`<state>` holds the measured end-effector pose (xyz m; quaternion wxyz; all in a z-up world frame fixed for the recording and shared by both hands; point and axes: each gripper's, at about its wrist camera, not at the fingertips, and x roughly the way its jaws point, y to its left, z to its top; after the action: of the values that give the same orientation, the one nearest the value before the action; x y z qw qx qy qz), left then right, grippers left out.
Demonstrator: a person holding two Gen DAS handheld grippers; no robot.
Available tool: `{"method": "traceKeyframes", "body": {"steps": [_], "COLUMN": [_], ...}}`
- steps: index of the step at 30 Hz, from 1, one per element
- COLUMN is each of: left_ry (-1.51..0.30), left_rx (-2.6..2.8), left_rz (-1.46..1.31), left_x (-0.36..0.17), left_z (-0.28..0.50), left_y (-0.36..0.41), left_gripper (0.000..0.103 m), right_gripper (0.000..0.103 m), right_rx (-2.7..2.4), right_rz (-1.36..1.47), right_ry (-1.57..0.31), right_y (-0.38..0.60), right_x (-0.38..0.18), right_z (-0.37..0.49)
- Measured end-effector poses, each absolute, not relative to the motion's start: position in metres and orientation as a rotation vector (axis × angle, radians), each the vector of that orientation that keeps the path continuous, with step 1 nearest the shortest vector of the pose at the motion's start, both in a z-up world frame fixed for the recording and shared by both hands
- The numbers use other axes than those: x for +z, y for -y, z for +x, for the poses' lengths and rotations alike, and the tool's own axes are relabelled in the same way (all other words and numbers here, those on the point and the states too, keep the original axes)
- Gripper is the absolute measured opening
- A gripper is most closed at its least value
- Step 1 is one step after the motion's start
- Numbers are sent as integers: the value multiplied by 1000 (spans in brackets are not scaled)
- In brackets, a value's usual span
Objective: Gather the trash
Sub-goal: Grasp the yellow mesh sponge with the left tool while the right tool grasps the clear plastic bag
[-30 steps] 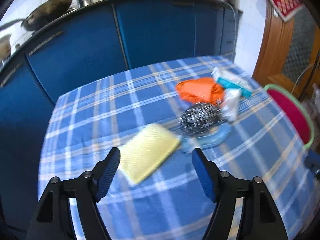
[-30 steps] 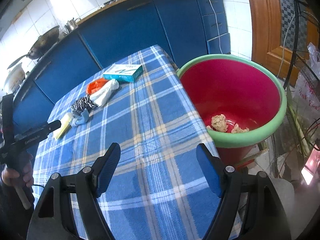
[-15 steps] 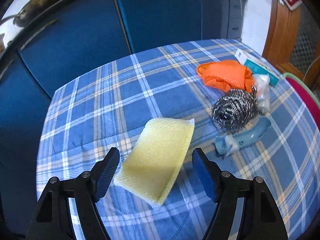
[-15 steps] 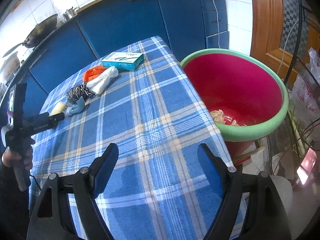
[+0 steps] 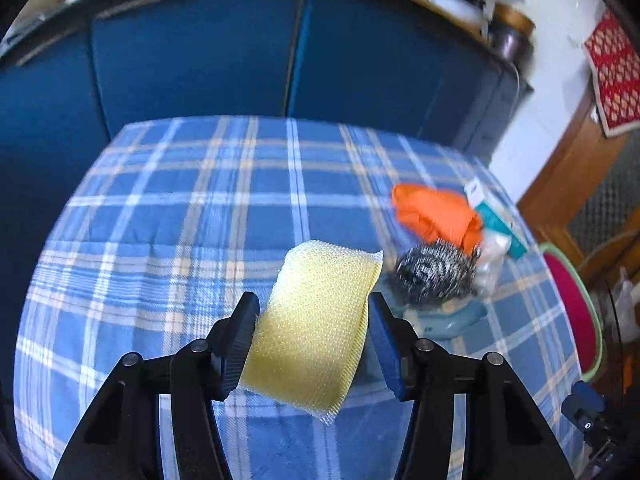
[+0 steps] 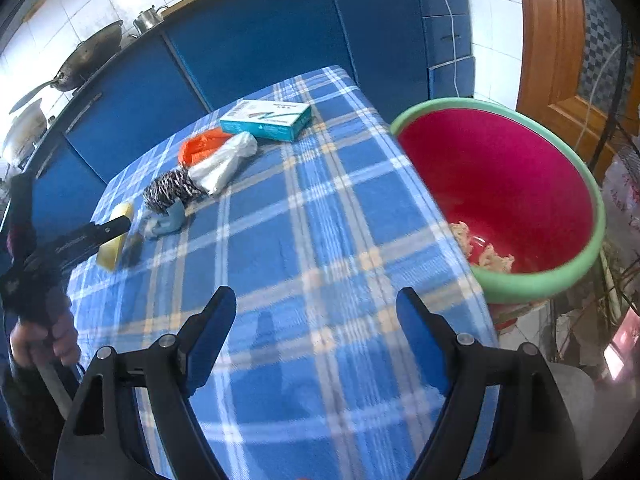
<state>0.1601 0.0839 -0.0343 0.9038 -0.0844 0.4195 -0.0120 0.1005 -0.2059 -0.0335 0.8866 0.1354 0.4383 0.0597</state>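
Observation:
A yellow sponge (image 5: pixel 316 328) lies on the blue checked tablecloth (image 5: pixel 180 240). My left gripper (image 5: pixel 312 300) straddles it; its jaws are closing and both pads touch the sponge's long sides. In the right wrist view the same sponge (image 6: pixel 114 250) sits at the left under the left gripper's finger (image 6: pixel 108 230). My right gripper (image 6: pixel 315 296) hangs open over bare cloth near the table's front edge, holding nothing. The red bin with a green rim (image 6: pixel 560 280) stands beside the table's right edge and holds beige scraps (image 6: pixel 492 258).
Right of the sponge lie a steel scourer (image 5: pixel 432 272), a light blue plastic piece (image 5: pixel 448 320), an orange bag (image 5: pixel 436 212), a clear plastic bag (image 6: pixel 226 162) and a teal box (image 6: pixel 266 120). Blue cabinets (image 5: pixel 200 60) stand behind. A person's hand (image 6: pixel 40 340) grips the left handle.
My left gripper has come forward and down over the sponge, rolled, and narrowed its jaws from wide apart onto the sponge's sides. The right gripper has drifted a little across the table, still open.

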Motion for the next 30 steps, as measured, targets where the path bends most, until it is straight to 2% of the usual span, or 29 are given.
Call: {"method": "traceKeyframes", "body": {"steps": [7, 19, 30], "left_ry": [-796, -797, -805], "left_rx": [46, 40, 43], "left_rz": [-208, -325, -338], "left_x": [-37, -46, -49], "left_z": [155, 157, 158], "left_y": [-94, -120, -123], "left_gripper": [56, 56, 56], "right_gripper": [83, 82, 66], "right_rx": [143, 213, 259], "right_rz": [318, 390, 475], "right_ry": [-921, -964, -959], "right_y": [192, 163, 149], "right_x": [-26, -26, -29], "right_z": [130, 191, 227]}}
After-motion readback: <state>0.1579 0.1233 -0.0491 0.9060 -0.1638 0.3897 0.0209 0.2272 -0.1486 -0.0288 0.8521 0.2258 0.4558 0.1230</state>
